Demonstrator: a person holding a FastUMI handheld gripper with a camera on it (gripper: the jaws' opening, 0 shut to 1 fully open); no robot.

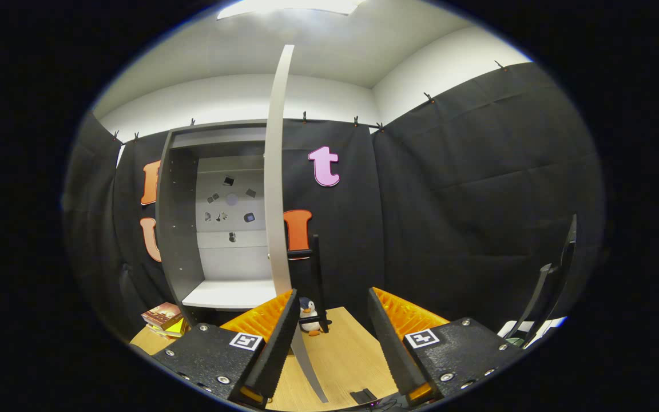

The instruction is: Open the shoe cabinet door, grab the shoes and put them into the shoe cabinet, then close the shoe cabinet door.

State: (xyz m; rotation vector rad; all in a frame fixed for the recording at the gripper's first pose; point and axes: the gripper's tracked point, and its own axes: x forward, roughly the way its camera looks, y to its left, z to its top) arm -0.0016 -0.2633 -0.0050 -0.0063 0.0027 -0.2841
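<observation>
The grey shoe cabinet (181, 217) stands ahead against the booth wall, left of the fingers. Its door (274, 189) is swung wide out and I see it edge-on as a tall thin curved strip; its lower end runs down between my fingers. The cabinet's inside is lit, with a pale shelf (229, 293) at the bottom and small dark marks on the back panel. My gripper (332, 317) is open, the door's edge close to the left finger (284, 337), with a gap to the right one.
A small penguin toy (308, 315) stands on the wooden table (344, 355) just beyond the fingers, beside a black upright stand (317, 274). A stack of books (163, 319) lies left of the cabinet's foot. A black chair-like frame (552, 286) rises at the right.
</observation>
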